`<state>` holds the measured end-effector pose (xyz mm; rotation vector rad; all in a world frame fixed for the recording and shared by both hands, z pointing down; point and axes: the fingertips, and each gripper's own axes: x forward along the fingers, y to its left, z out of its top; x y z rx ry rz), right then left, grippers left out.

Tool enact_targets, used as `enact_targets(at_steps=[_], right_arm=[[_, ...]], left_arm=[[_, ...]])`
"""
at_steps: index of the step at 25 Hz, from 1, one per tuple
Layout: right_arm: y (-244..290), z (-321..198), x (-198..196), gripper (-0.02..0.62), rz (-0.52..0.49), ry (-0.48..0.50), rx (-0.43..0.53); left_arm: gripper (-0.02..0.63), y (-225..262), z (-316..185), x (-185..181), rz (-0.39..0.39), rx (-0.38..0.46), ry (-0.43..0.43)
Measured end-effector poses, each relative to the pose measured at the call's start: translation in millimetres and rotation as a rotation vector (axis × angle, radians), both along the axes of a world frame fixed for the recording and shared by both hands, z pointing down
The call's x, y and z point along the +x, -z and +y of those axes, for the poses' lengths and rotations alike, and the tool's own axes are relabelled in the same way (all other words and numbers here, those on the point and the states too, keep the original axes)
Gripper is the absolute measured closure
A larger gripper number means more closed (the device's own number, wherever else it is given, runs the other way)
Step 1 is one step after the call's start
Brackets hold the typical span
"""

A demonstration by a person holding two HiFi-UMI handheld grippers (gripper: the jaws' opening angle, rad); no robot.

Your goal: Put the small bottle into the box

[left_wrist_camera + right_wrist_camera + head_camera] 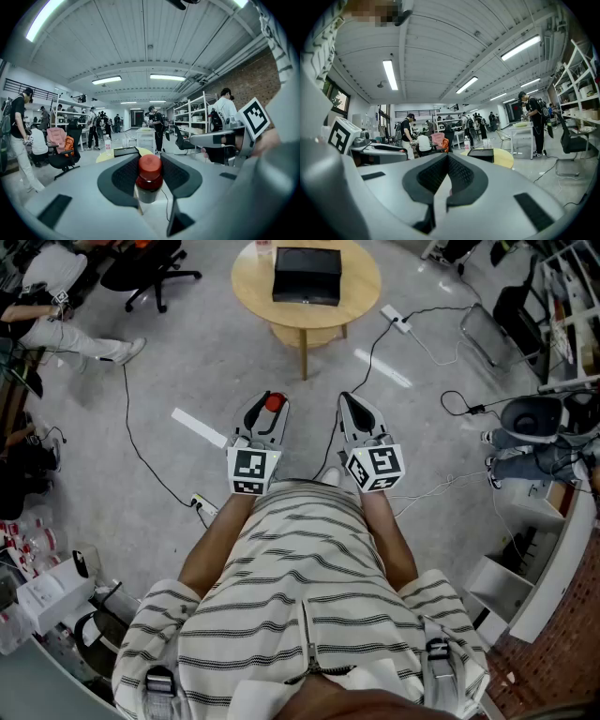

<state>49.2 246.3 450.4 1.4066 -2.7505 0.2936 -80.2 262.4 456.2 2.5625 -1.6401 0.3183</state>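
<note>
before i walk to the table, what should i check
1. Bottle held by left gripper: ok, jaws closed on it.
2. Bottle upright, cap on: ok.
3. Right gripper free: ok, shut, nothing in it.
4. Box on table ahead: ok.
5. Box open: cannot tell.
6. Floor path: not ok, a cable runs along it.
</note>
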Motion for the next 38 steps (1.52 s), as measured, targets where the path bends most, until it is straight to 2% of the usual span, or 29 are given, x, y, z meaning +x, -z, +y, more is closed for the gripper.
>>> enact_targets(at_steps=[13,20,33,38], right_arm=[[3,-8,15,0.578,-0.002,0.071,0.012],[3,-16,41,0.578,-0.016,0.106,0.015],[-2,-29,95,0.578,-0.023,0.183,0.017],[-9,-36,96,0.578,-0.021,0.185,0.001]], left_arm=[[0.451,1,-8,25,-0.014,0.001,0.025],[0.451,1,-10,51,-0.008,-0.004,0.061],[0.451,0,-19,120,-0.004,0.008,0.102],[0.451,-2,-25,129,-0.001,0.001,0.096]])
